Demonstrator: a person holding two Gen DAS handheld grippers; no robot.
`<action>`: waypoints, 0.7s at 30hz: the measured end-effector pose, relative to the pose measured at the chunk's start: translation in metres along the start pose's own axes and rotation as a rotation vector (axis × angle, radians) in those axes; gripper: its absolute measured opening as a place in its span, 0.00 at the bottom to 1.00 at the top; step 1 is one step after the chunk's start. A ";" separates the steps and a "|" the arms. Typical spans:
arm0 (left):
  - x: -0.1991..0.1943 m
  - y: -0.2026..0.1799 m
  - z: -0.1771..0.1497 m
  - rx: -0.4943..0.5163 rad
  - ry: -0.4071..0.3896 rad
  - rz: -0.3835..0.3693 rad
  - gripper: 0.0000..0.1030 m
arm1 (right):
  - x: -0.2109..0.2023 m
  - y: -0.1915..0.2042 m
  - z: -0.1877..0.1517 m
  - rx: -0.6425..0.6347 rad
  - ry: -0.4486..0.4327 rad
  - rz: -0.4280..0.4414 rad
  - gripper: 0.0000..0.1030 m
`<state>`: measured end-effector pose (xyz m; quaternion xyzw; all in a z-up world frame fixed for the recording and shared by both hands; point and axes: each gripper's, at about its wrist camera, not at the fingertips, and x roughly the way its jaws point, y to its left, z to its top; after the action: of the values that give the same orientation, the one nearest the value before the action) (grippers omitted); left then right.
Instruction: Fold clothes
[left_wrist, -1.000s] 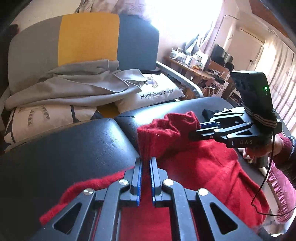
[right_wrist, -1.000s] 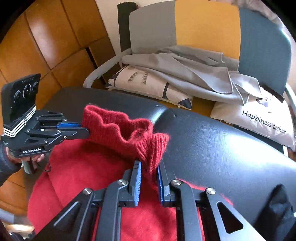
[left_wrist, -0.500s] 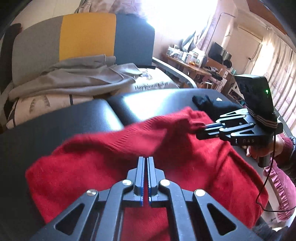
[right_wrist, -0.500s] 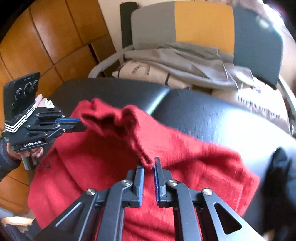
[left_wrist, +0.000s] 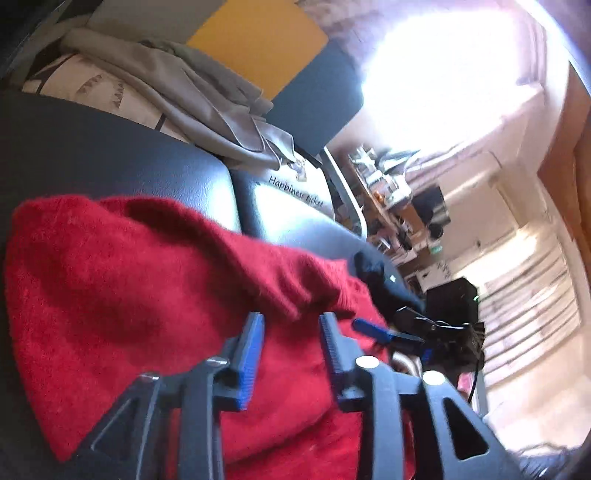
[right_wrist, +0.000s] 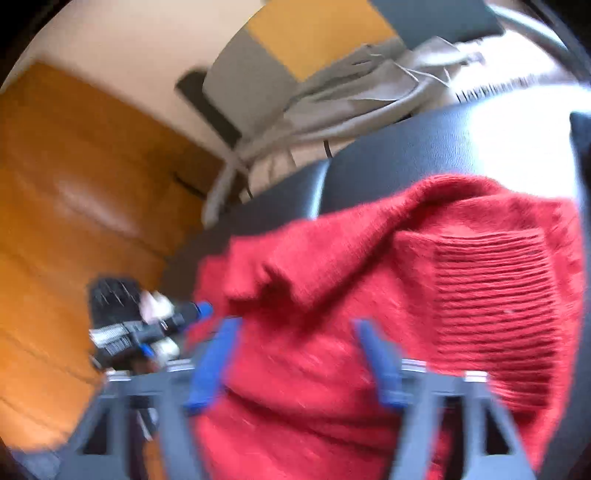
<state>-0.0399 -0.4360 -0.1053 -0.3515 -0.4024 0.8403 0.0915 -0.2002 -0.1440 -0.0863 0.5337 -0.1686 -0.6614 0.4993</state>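
A red knitted sweater (left_wrist: 122, 280) lies folded over on the black padded bench (left_wrist: 92, 158). Its ribbed hem (right_wrist: 495, 295) faces up in the right wrist view. My left gripper (left_wrist: 291, 321) hangs open just above the sweater's folded edge, nothing between its blue pads. My right gripper (right_wrist: 295, 328) is open too, jaws wide apart over the red knit (right_wrist: 332, 350). Each gripper shows in the other's view: the right one (left_wrist: 406, 334) at the sweater's right end, the left one (right_wrist: 181, 317) at its left end with a hand (right_wrist: 155, 302) behind it. Both views are tilted and blurred.
Behind the bench stands a grey, yellow and dark blue chair (left_wrist: 258, 48) piled with a beige garment (left_wrist: 192, 85) and a printed cushion (left_wrist: 299, 184). A dark cloth (left_wrist: 376, 277) lies at the bench's right end. Wooden panelling (right_wrist: 74, 184) runs along the left.
Both grippers have let go of the red sweater and opened. The lifted edge now lies down on the garment. Both cameras have tilted and pulled back.
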 end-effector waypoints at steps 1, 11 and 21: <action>0.004 0.000 0.003 -0.008 0.000 0.000 0.45 | 0.002 -0.004 0.004 0.054 -0.020 0.042 0.83; 0.041 0.006 0.018 0.007 0.036 0.167 0.05 | 0.036 -0.008 0.016 0.028 -0.041 -0.165 0.08; 0.024 0.014 -0.007 0.132 0.095 0.219 0.05 | 0.016 -0.010 -0.015 -0.150 0.049 -0.265 0.07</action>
<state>-0.0512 -0.4305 -0.1305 -0.4258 -0.3008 0.8524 0.0410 -0.1906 -0.1487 -0.1083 0.5284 -0.0346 -0.7189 0.4502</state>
